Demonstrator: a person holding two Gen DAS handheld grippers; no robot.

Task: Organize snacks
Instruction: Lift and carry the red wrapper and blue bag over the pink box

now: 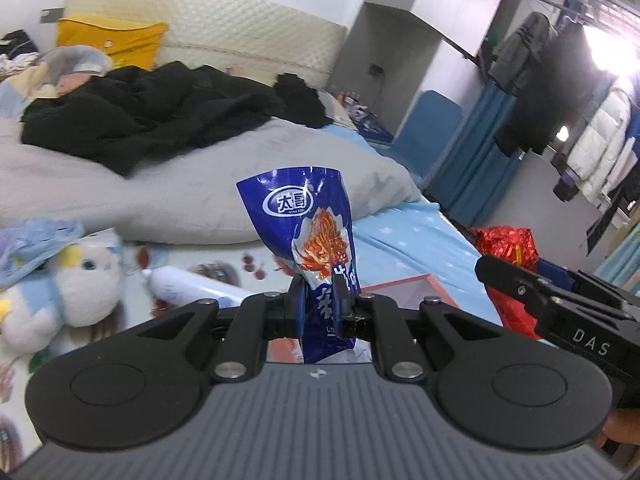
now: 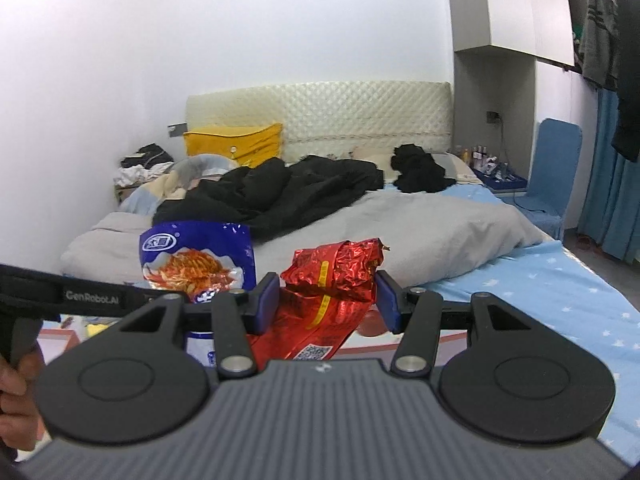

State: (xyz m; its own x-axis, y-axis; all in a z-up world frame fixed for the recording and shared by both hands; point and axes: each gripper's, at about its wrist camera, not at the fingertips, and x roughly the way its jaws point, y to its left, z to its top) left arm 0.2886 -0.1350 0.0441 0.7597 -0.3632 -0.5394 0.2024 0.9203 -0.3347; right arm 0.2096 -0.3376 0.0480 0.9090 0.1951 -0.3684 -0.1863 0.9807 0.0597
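Note:
In the left wrist view my left gripper [image 1: 318,292] is shut on the lower part of a blue snack bag [image 1: 308,220], which stands upright above the pads. In the right wrist view my right gripper [image 2: 326,296] is shut on a crinkled red foil snack bag [image 2: 332,276], its blue pads pressing on both sides. Both bags hang in the air over the bed. Each view shows the other bag too: the red foil bag [image 1: 508,248] at the right, the blue bag [image 2: 200,256] at the left.
A pink-edged open box [image 1: 416,292] sits below the grippers on a printed mat. To the left lie a plush toy [image 1: 76,280] and a white tube [image 1: 188,288]. Behind are a grey quilt [image 2: 420,224], black clothes [image 2: 280,192] and a blue starred sheet [image 2: 560,300].

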